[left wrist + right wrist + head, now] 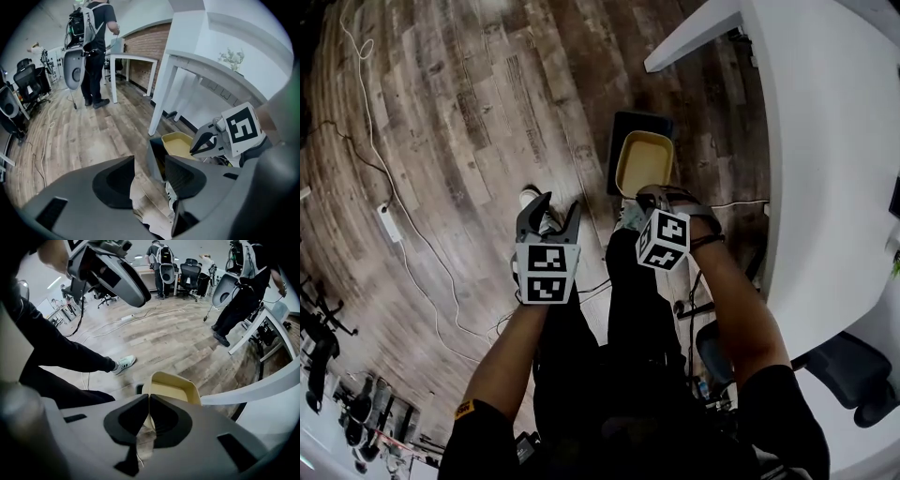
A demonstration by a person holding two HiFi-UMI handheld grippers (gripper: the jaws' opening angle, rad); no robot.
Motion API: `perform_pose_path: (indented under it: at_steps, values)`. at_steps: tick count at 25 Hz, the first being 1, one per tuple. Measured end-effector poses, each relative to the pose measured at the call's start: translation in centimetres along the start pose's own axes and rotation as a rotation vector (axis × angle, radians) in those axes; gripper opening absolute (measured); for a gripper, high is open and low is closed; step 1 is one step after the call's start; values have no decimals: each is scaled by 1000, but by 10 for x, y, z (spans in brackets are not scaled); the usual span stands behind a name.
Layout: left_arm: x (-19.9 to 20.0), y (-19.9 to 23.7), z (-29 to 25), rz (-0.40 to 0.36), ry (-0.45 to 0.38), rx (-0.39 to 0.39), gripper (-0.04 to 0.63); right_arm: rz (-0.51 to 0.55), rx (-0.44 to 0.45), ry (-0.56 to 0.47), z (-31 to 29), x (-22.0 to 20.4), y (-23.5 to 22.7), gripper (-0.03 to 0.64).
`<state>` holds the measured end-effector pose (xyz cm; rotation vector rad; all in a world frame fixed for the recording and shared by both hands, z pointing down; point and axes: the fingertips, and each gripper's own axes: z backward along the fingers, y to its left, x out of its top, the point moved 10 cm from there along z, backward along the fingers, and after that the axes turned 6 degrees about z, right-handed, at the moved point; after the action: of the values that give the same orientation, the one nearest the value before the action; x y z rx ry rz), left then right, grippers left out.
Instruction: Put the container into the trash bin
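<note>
Upper centre of the head view, the pale yellow container [644, 161] hangs over the dark trash bin [636, 120]. The right hand-held gripper [645, 199] is pinched shut on its thin rim, a sensible hold. It looks like light, stiff, probably slippery plastic. The left hand-held gripper [549, 208] gapes empty.

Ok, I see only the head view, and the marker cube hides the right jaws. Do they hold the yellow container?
Observer: Yes. The right gripper view shows the right gripper with its jaws shut on the rim of the yellow container.
Operator: And the left gripper, does it carry something?
Observer: No. In the left gripper view its jaws stand apart with nothing between the pads.
Operator: Is anybody else close to the trash bin?
Observer: Nobody else is close. The right gripper view shows a person standing farther off on the wooden floor.
</note>
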<state>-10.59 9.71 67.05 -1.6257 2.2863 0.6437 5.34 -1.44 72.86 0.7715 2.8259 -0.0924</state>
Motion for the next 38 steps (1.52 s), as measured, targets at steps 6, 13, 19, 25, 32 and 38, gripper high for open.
perform_pose_path:
  at_steps: [6, 13, 19, 25, 32, 38]
  values:
    - [-17, 6, -16, 30, 24, 24, 202, 21, 14, 32, -41, -13, -14, 29]
    - [-34, 4, -35, 69, 45, 35, 202, -4, 19, 48, -76, -24, -25, 31]
    - [-32, 6, -52, 76, 46, 44, 202, -24, 1, 57, -106, -32, -30, 52]
    - [-21, 7, -34, 45, 47, 42, 202, -161, 21, 40, -91, -31, -25, 147]
    - [23, -7, 24, -8, -9, 23, 202, -509, -58, -155, 18, -3, -15, 96]
    - [72, -21, 71, -49, -76, 4, 202, -724, -178, -273, 111, 15, -26, 62]
